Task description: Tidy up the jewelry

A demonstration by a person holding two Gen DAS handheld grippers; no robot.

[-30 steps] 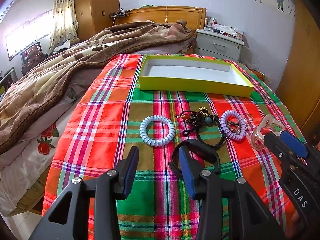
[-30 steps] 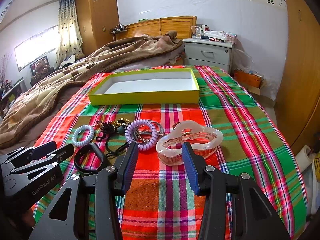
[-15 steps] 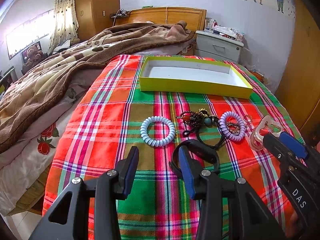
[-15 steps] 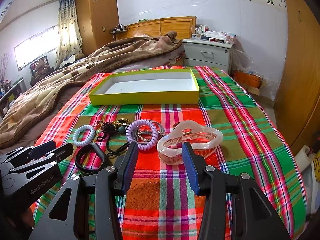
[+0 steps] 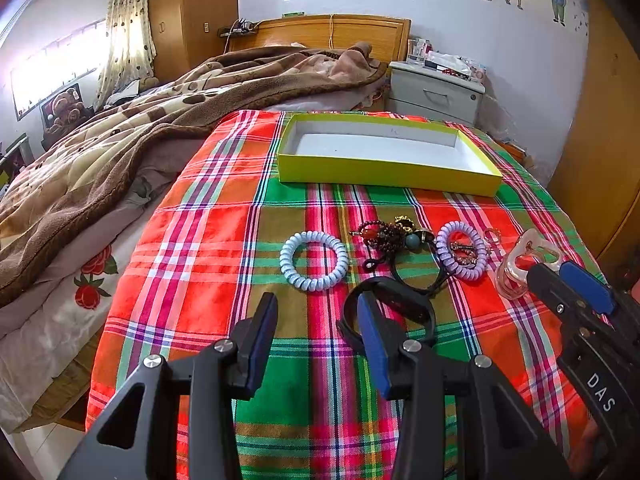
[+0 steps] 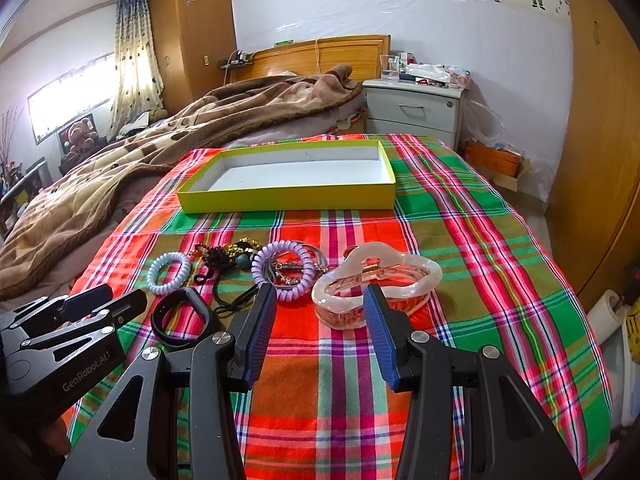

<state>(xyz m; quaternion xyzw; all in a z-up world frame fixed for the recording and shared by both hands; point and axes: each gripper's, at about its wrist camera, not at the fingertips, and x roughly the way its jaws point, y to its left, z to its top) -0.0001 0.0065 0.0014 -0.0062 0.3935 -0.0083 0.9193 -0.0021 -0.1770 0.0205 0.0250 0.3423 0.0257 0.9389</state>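
A yellow box [image 5: 384, 174] with a white inside lies open on the plaid cloth, also in the right wrist view [image 6: 288, 200]. In front of it lie a pale blue coil band [image 5: 314, 260], a dark bead bracelet [image 5: 384, 234], a lilac coil band [image 5: 460, 256], a black band [image 5: 400, 306] and a clear pink hair claw [image 6: 376, 280]. My left gripper [image 5: 316, 340] is open and empty, its right finger over the black band. My right gripper [image 6: 320, 328] is open and empty just short of the hair claw.
A brown blanket [image 5: 120, 148] covers the bed's left side. A grey nightstand [image 6: 416, 112] stands behind the box. A wooden wardrobe [image 6: 600, 140] runs along the right. The plaid cloth [image 6: 480, 248] ends at the bed edge on the right.
My right gripper has crept slightly forward toward the hair claw. The left gripper and the jewelry have hardly moved.
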